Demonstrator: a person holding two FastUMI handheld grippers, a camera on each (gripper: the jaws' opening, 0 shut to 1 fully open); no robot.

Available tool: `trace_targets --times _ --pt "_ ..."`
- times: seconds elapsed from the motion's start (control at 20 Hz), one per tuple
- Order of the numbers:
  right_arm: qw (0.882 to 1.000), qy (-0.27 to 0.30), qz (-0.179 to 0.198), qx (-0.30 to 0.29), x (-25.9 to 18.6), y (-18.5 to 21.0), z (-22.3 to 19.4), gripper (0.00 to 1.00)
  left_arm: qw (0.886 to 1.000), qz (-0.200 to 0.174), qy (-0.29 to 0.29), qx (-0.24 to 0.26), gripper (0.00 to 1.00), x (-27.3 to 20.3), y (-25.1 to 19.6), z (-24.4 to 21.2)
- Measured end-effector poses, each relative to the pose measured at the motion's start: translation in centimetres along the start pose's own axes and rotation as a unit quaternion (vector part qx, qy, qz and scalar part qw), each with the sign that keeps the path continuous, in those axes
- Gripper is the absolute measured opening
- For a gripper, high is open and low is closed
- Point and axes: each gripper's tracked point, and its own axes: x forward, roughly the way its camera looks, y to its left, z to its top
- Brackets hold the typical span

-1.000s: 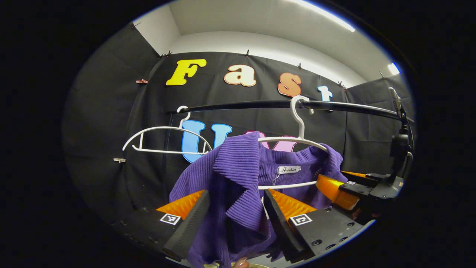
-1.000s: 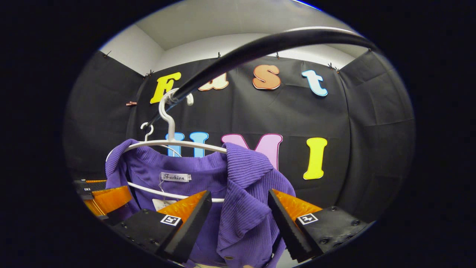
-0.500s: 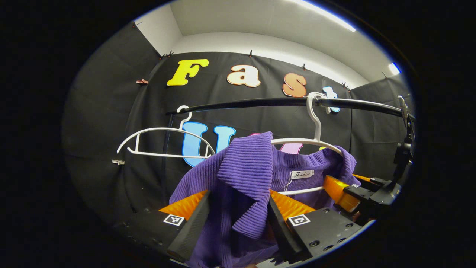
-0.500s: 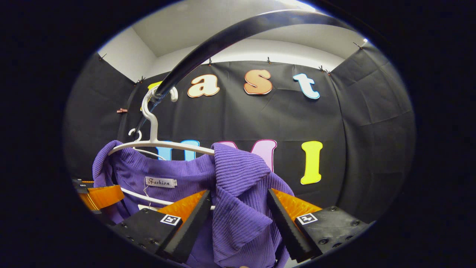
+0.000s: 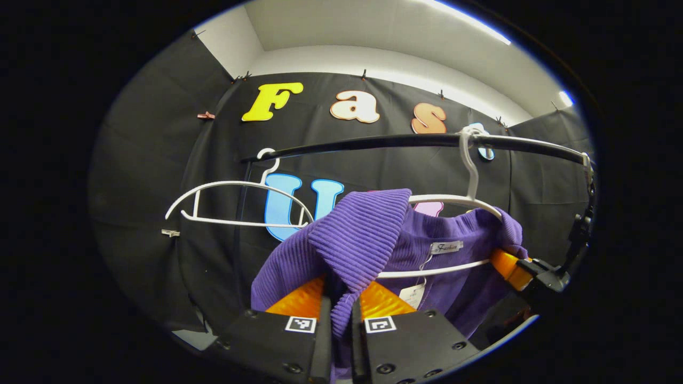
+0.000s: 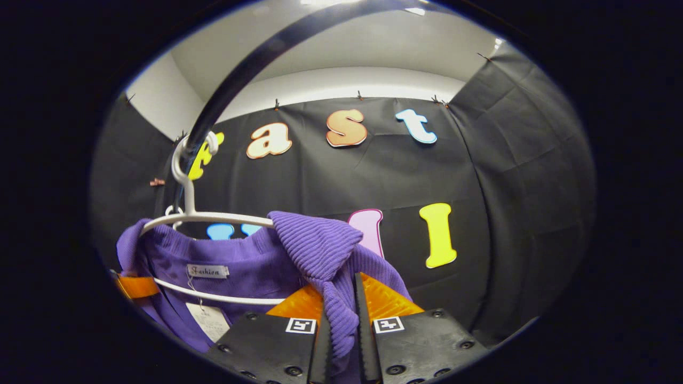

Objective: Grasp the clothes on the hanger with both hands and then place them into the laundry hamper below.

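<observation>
A purple ribbed top [image 5: 368, 234] hangs on a white hanger [image 5: 469, 200] hooked over a black rail [image 5: 384, 143]. My left gripper [image 5: 340, 325] is shut on the top's collar fold at one shoulder. In the right gripper view the same top [image 6: 251, 264] hangs on its white hanger [image 6: 208, 217], and my right gripper [image 6: 344, 325] is shut on the collar fold at the other shoulder. In the left gripper view the right gripper [image 5: 525, 266] shows at the garment's far edge; in the right gripper view the left gripper [image 6: 136, 285] shows at the top's left edge.
A bare white hanger [image 5: 235, 202] hangs further left on the rail. The rail [image 6: 240, 69] curves overhead in the right gripper view. Black cloth walls close the booth behind and to the sides.
Both grippers have gone from open around the collar folds to shut on them. Both have also pushed in closer to the top.
</observation>
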Motion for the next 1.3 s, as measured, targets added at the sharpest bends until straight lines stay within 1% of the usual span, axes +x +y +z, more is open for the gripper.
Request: trace_targets --times 0.1,0.25,0.3,0.35,0.45,0.5,0.55,0.6,0.7,0.85,0.9,0.95,1.0,1.05,1.1,1.2,1.25,1.3 --pt "1.000 0.007 0.023 0.012 0.7 0.0 -0.5 0.24 1.000 0.000 0.003 0.006 0.14 0.3 0.2 0.4" --pt "0.995 0.026 0.088 0.032 0.3 0.4 -0.2 0.25 0.999 0.013 0.003 0.033 0.13 0.3 1.0 0.9" --pt "0.993 0.031 0.105 0.046 0.0 0.2 -0.1 0.21 0.999 0.013 0.005 0.042 0.13 0.4 0.9 0.9" --pt "0.990 0.038 0.119 0.059 -0.2 -0.2 0.0 0.24 0.999 0.009 0.010 0.051 0.13 0.3 0.8 0.7" --pt "0.983 0.052 0.157 0.080 -1.2 -0.2 0.2 0.24 0.998 0.007 0.016 0.068 0.14 0.0 0.9 0.7" --pt "0.979 0.057 0.177 0.080 -1.5 0.0 0.4 0.24 0.997 0.007 0.018 0.070 0.14 -0.2 1.0 0.8" --pt "0.976 0.059 0.195 0.076 -1.6 0.0 0.5 0.20 0.998 0.004 0.022 0.067 0.13 -0.5 1.0 0.9" --pt "0.972 0.063 0.212 0.076 -1.9 0.1 0.6 0.24 0.998 0.001 0.023 0.061 0.12 -1.0 1.0 1.0" --pt "0.961 0.065 0.245 0.110 -2.9 0.3 1.3 0.24 0.998 0.007 0.020 0.057 0.11 -2.1 1.4 2.0" --pt "0.947 0.069 0.266 0.168 -4.0 -0.6 2.5 0.24 0.998 0.021 0.003 0.063 0.12 -3.5 2.1 4.1" --pt "0.938 0.071 0.279 0.191 -4.2 -0.5 3.0 0.20 0.997 0.027 -0.004 0.066 0.12 -3.8 2.3 4.6" --pt "0.927 0.072 0.294 0.220 -4.6 -0.1 3.7 0.21 0.997 0.031 -0.012 0.070 0.12 -4.0 2.7 5.4" --pt "0.918 0.069 0.307 0.243 -5.0 0.2 4.4 0.24 0.996 0.036 -0.016 0.076 0.12 -4.0 3.0 6.0" --pt "0.909 0.063 0.319 0.261 -5.3 0.2 5.5 0.21 0.996 0.041 -0.017 0.081 0.11 -3.9 3.2 6.2" --pt "0.902 0.054 0.330 0.274 -5.3 0.3 6.5 0.24 0.995 0.045 -0.021 0.086 0.12 -3.8 3.5 6.7" --pt "0.893 0.037 0.338 0.296 -4.8 0.3 7.8 0.24 0.993 0.054 -0.037 0.098 0.12 -3.6 4.2 8.1" --pt "0.885 0.029 0.339 0.318 -4.5 0.2 8.3 0.24 0.992 0.057 -0.046 0.105 0.12 -3.4 4.6 8.9" --pt "0.877 0.021 0.336 0.344 -4.1 0.0 9.1 0.19 0.991 0.060 -0.054 0.111 0.12 -3.1 4.9 9.6"
